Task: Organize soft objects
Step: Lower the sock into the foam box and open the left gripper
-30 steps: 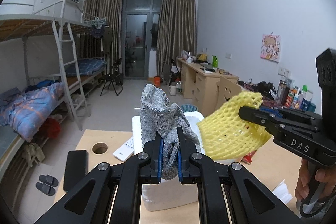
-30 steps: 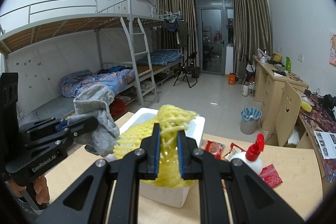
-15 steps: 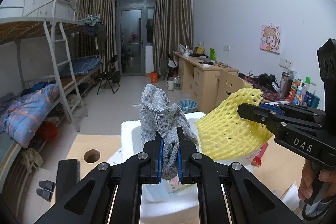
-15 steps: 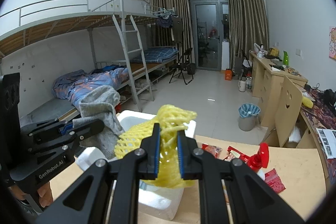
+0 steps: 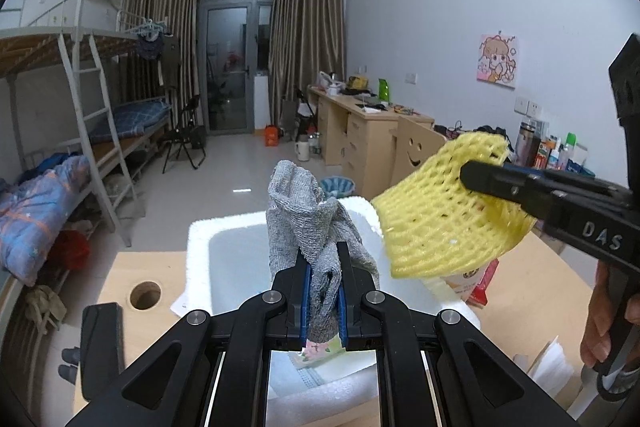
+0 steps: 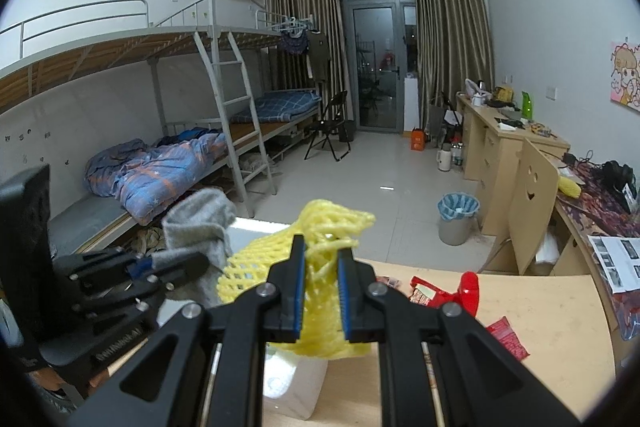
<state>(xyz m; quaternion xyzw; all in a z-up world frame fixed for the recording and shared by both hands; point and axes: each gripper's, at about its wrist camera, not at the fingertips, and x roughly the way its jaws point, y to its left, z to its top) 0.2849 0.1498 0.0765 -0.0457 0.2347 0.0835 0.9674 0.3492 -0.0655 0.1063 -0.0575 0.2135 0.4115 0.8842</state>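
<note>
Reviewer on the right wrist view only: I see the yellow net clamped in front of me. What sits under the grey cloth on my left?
Observer: The white foam box; the grey glove hangs over its hollow.
Reviewer: Is the left gripper shut on the glove?
Observer: Yes, the left gripper pinches it between blue pads.
Reviewer: Anything already in the box?
Observer: A flowered paper or cloth shows below the glove.
</note>
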